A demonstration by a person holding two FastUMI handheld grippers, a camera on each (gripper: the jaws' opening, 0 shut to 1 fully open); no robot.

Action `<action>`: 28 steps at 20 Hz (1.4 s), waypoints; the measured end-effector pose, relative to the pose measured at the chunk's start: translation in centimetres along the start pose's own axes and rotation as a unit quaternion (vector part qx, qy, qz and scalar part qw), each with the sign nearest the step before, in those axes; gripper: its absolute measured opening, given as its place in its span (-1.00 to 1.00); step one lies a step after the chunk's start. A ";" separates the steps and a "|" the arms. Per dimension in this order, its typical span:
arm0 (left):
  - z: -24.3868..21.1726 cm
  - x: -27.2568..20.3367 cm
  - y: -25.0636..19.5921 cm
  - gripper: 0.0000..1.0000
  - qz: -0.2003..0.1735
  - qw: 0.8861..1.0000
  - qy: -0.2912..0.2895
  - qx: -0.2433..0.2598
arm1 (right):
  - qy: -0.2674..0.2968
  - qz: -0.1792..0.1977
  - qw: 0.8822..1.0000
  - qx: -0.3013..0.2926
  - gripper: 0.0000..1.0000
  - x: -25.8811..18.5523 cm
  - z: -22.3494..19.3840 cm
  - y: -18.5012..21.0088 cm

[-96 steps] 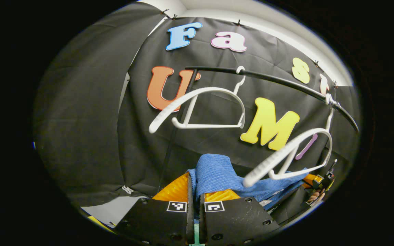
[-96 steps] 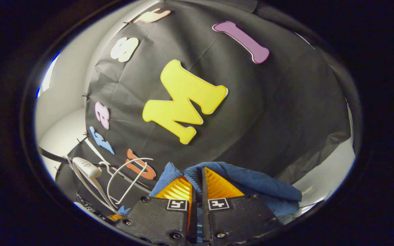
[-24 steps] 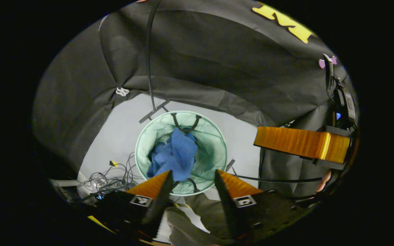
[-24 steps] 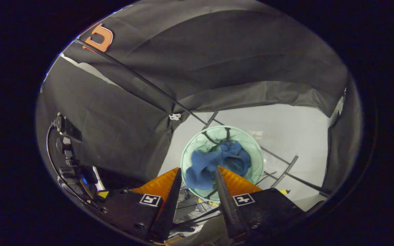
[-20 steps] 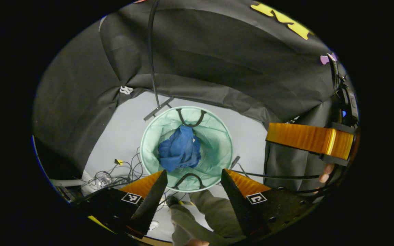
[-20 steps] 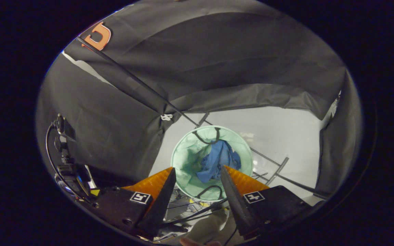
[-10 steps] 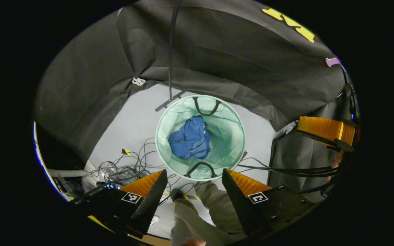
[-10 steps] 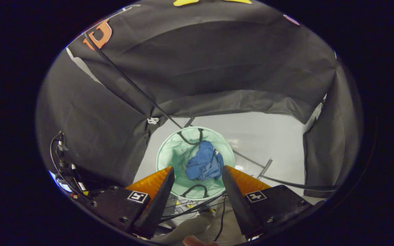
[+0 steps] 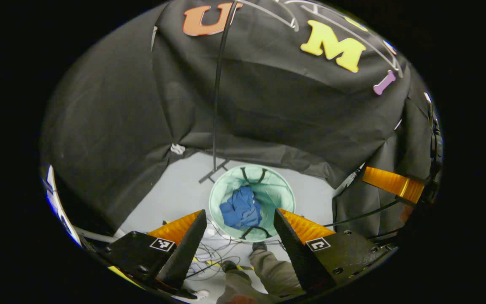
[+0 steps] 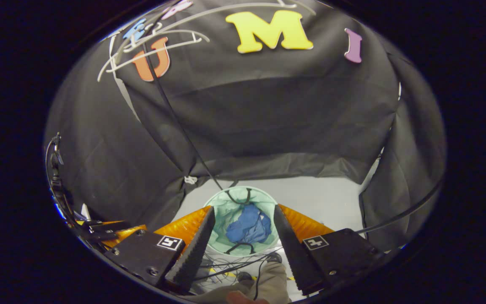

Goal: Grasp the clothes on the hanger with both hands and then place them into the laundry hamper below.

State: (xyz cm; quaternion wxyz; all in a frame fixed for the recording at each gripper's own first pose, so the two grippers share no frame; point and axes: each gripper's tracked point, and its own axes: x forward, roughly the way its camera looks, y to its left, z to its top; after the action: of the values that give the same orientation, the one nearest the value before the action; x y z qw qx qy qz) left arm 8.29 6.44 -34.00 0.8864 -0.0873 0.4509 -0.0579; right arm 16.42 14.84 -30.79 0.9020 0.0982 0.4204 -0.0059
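Note:
The blue clothes (image 9: 241, 210) lie crumpled inside the round mint-green laundry hamper (image 9: 277, 190) on the floor. My left gripper (image 9: 239, 211) hangs high above it, open, nothing between its fingers. In the right gripper view, the right gripper (image 10: 243, 207) is also open and empty, with the hamper (image 10: 226, 203) and the blue clothes (image 10: 249, 228) seen far below between its fingers. The right gripper (image 9: 388, 183) shows at the right edge of the left gripper view. Bare white hangers (image 10: 154, 46) hang on the rack at the top.
A thin black rack pole (image 9: 216, 97) stands just behind the hamper, its foot on the pale floor. Loose cables (image 9: 211, 253) lie on the floor in front of the hamper. A person's trouser leg and shoe (image 9: 268, 270) are below the grippers.
Both grippers, earlier shut on the blue clothes near the hangers, are open and the clothes lie in the hamper. In the last half second both rose and tilted up; hamper looks smaller.

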 end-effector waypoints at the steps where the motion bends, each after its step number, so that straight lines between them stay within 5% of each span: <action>1: 0.7 -1.3 -0.2 0.94 -0.003 1.000 -0.017 0.010 | -0.019 -0.006 1.000 0.003 0.78 -1.3 0.3 -0.2; 11: 5.2 -11.4 -3.7 0.94 -0.063 0.983 -0.152 0.087 | -0.140 -0.056 0.989 0.008 0.78 -15.3 2.6 -3.4; 19: 6.0 -18.5 -6.3 1.00 -0.010 0.965 -0.244 0.092 | -0.219 -0.040 0.975 -0.022 0.78 -23.4 4.0 -8.2; 20: 6.4 -19.8 -7.1 0.83 -0.007 0.961 -0.264 0.084 | -0.227 -0.036 0.973 -0.030 0.79 -24.5 4.2 -8.8; 24: 6.7 -25.7 -10.4 1.00 0.013 0.940 -0.333 0.071 | -0.271 -0.017 0.960 -0.062 0.79 -29.9 5.4 -11.4; 28: 5.6 -31.1 -13.0 0.94 0.029 0.919 -0.387 0.070 | -0.309 0.020 0.949 -0.066 0.82 -34.4 6.1 -14.3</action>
State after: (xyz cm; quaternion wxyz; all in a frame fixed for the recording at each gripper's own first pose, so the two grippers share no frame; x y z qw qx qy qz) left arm -5.72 -0.09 -3.48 0.9969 -0.0271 0.0699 -0.0253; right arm -2.49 -2.78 -3.32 0.9921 0.0401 0.1187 0.0095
